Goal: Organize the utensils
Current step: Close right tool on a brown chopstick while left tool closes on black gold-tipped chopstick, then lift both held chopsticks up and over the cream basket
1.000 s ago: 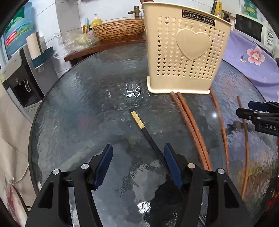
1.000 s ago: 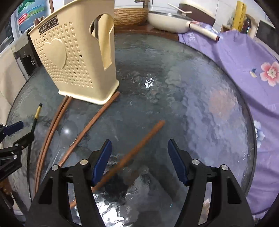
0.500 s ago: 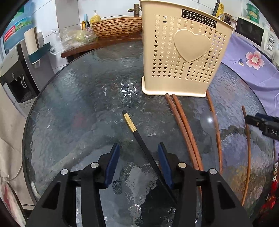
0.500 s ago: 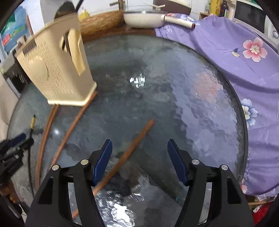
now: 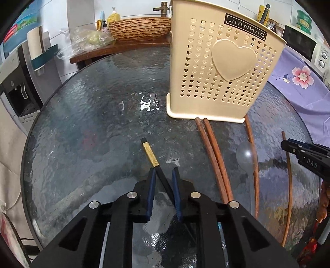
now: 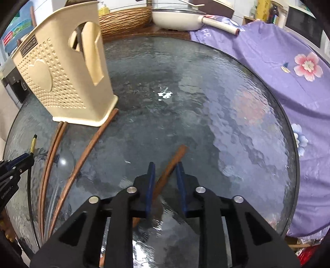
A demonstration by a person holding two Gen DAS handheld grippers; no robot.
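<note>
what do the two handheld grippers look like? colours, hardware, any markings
Both match: matte black angular plastic bodies with cut-out windows, silver round pins at the pivots, and flat dark-blue pads lining the fingers. Left gripper; right gripper. Seen side-on from the left wrist, the right one shows white lettering, "DAS" legible. No cables visible.

table [image 5: 82, 127]: rippled glossy glass | holder [image 5: 218, 68]: matt perforated cream plastic | brown chopsticks [image 5: 212, 152]: wood | cloth [image 6: 288, 68]: purple floral

A home kitchen or dining corner, centred on a round textured-glass table [image 5: 82, 127]. Behind the table a wooden counter [image 5: 115, 48] carries a woven wicker basket [image 5: 140, 27], a yellow soap bottle [image 5: 113, 15] and a cream lidded pan [image 6: 177, 19]. Right of the table a purple floral cloth [image 6: 288, 68] drapes beneath a white microwave [image 5: 303, 44]; left of it stands a water dispenser [image 5: 14, 86].
</note>
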